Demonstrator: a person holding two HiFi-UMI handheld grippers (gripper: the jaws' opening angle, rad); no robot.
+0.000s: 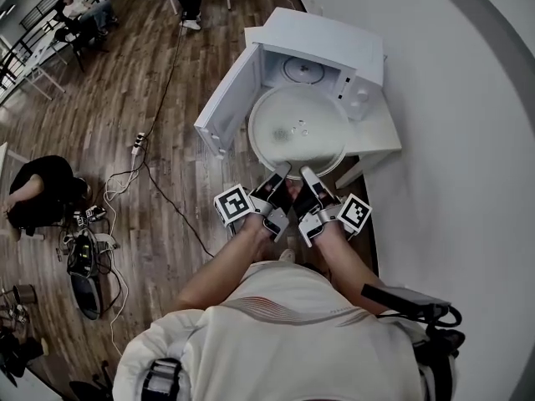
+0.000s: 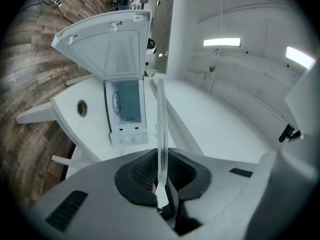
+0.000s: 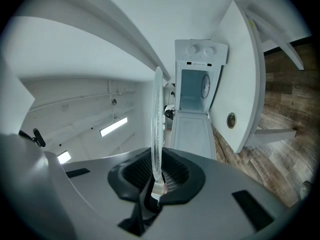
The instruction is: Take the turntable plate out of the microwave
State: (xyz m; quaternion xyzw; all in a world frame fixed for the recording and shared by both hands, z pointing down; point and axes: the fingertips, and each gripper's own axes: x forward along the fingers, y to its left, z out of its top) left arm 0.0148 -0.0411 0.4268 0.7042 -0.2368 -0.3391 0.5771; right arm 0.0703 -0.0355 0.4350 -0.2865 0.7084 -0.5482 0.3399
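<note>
turntable plate (image 1: 298, 130) before microwave (image 1: 324, 42) | door (image 1: 226, 98) open | power strip (image 1: 138, 144) on floor (image 1: 125, 73)

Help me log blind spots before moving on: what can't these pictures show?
Face of the round clear glass turntable plate: both gripper views show only its edge.
Dial markings on the white microwave: too small, every view.
The white table under the plate: covered, head view.

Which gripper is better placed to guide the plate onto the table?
Probably the right gripper: it and the left gripper both clamp the plate at its near rim, but the bare table lies on the right.
</note>
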